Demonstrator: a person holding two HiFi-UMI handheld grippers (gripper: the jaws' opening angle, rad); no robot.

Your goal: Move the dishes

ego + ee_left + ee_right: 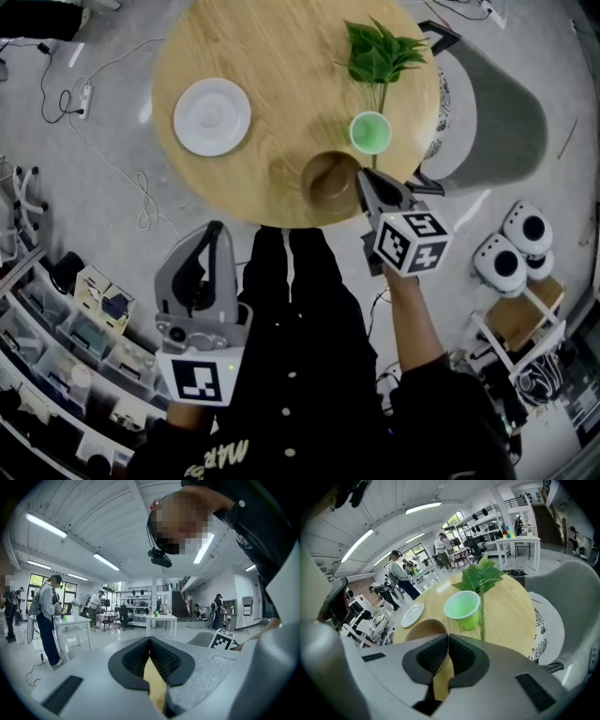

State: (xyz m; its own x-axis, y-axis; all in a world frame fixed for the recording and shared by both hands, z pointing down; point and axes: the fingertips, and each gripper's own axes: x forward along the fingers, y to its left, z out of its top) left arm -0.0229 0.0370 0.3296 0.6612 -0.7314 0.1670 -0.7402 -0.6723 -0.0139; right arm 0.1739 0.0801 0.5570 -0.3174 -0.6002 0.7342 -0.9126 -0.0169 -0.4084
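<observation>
A brown bowl [328, 180] [423, 629] sits near the front edge of the round wooden table [281, 56] [511, 606]. My right gripper [361, 176] [447, 637] is shut on the bowl's right rim. Further left on the table lies a white plate [212, 116] [412, 615]. A green cup [370, 131] [461, 609] stands just behind the bowl. My left gripper [217, 228] [150, 640] is shut and empty, held off the table's front edge, pointing out into the room.
A leafy green sprig [380, 52] [480, 578] stands beside the cup. A grey chair [497, 112] [576, 602] is pushed up to the table's right side. Shelves of bins [84, 328] line the left, cables [141, 197] lie on the floor, and white round devices [511, 253] sit at right.
</observation>
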